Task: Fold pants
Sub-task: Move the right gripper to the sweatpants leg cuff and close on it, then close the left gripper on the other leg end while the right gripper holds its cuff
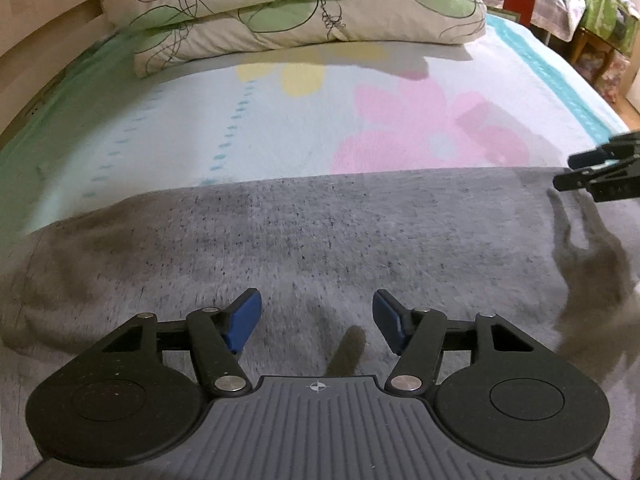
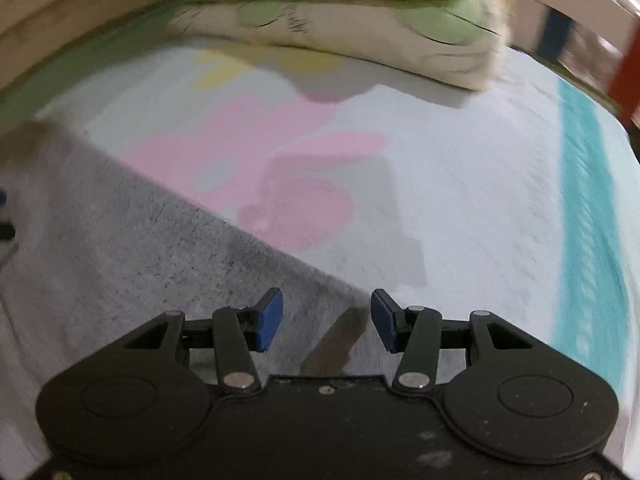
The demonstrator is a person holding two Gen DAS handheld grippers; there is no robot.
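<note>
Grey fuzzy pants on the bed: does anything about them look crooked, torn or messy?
Nothing stands out. The grey speckled fleece pants lie flat on the pastel flower-print blanket, far edge fairly straight, no tears or stains visible. The dark streaks on them look like shadows of the open left gripper and right gripper.

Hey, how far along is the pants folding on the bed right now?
Done: the grey pants lie spread flat on the flowered bedspread, far edge straight. In hand: nothing; the left gripper and right gripper hover above the fabric, jaws open and empty. Left: gripping an edge and making the folds; no completed fold is evident.
</note>
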